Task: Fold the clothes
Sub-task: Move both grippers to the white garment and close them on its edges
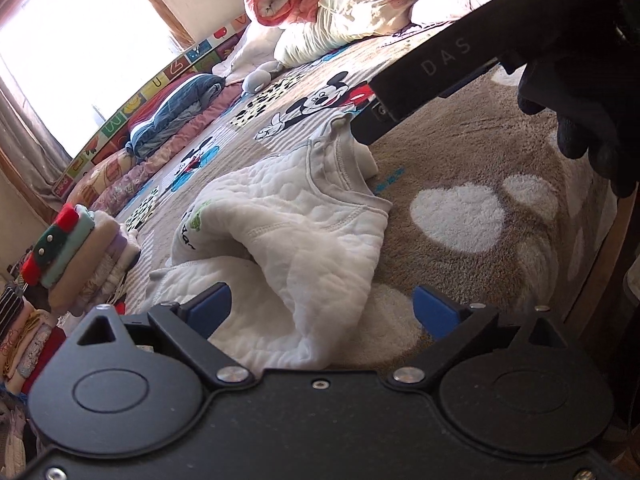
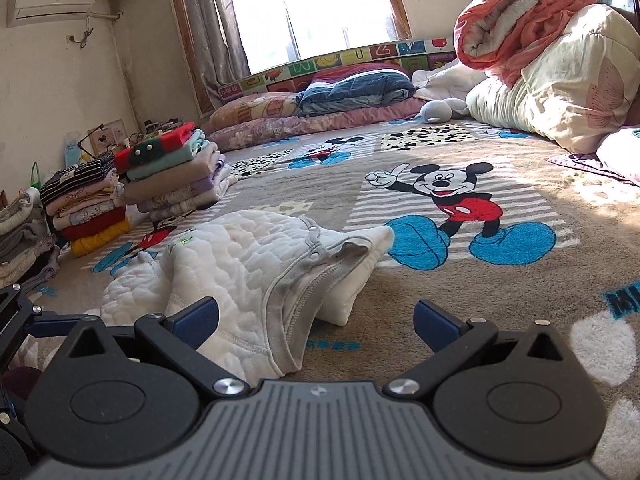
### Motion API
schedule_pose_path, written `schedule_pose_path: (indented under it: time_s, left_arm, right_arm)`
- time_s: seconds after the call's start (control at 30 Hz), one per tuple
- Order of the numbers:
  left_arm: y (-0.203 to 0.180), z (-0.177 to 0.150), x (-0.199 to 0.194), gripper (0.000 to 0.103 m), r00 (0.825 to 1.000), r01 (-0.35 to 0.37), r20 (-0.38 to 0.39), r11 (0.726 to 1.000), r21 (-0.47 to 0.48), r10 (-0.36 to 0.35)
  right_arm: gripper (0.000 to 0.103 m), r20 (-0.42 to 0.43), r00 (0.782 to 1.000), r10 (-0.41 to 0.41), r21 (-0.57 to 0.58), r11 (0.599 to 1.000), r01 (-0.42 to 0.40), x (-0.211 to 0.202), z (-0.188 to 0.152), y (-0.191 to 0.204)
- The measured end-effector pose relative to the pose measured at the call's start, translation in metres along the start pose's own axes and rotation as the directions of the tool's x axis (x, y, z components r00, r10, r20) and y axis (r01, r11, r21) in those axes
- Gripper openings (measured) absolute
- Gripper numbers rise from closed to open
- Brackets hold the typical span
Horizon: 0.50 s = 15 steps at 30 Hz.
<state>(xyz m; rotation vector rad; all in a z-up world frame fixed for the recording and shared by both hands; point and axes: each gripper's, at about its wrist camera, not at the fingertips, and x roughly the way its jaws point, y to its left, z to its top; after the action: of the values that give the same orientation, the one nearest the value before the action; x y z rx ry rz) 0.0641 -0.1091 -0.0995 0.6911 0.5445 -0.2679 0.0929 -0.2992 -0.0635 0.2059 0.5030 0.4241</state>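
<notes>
A white quilted baby garment [image 1: 288, 232] with grey neck trim lies crumpled on the Mickey Mouse blanket [image 1: 460, 168]. My left gripper [image 1: 322, 312] is open, its blue pads either side of the garment's near fold. In the right wrist view the same garment [image 2: 256, 264] lies just ahead of my right gripper [image 2: 316, 322], which is open with the grey-trimmed neckline between its pads. The right gripper's black body [image 1: 440, 76] shows in the left wrist view, held by a gloved hand [image 1: 592, 92] above the garment's far side.
Stacks of folded clothes [image 2: 172, 172] stand at the blanket's left edge, also in the left wrist view [image 1: 80, 256]. Rolled quilts [image 2: 552, 60] and pillows [image 2: 352, 88] line the far side under the window. A grey plush toy [image 2: 438, 110] lies near them.
</notes>
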Motion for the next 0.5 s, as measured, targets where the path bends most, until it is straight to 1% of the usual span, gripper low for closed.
schedule_pose_path:
  time_s: [0.1, 0.17, 0.3, 0.37, 0.43, 0.5]
  left_arm:
    - [-0.008, 0.003, 0.01, 0.094, 1.0, 0.001, -0.002, 0.999, 0.04, -0.001]
    - [-0.014, 0.006, 0.015, 0.084, 1.0, 0.005, 0.003, 0.997, 0.074, -0.006]
    - [-0.027, 0.011, 0.029, 0.076, 1.0, -0.001, 0.003, 0.99, 0.138, 0.001]
    - [-0.032, 0.012, 0.038, 0.066, 1.0, -0.008, -0.013, 0.986, 0.165, 0.011]
    - [-0.034, 0.012, 0.044, 0.061, 1.0, -0.009, -0.022, 0.983, 0.181, 0.014]
    - [-0.036, 0.012, 0.049, 0.06, 0.999, -0.009, -0.029, 0.982, 0.191, 0.015]
  right_arm:
    - [0.103, -0.006, 0.999, 0.032, 0.029, 0.999, -0.032, 0.007, -0.007, -0.012]
    - [0.103, -0.014, 0.999, 0.032, 0.037, 0.999, -0.032, 0.011, -0.008, -0.019]
    - [0.103, -0.005, 0.999, 0.051, 0.09, 0.995, -0.05, 0.017, -0.006, -0.034]
    - [0.103, -0.005, 0.998, 0.06, 0.121, 0.991, -0.059, 0.02, -0.005, -0.04]
    - [0.103, -0.01, 0.998, 0.068, 0.133, 0.989, -0.066, 0.024, -0.005, -0.042]
    - [0.103, -0.011, 0.997, 0.081, 0.133, 0.988, -0.078, 0.027, -0.005, -0.042]
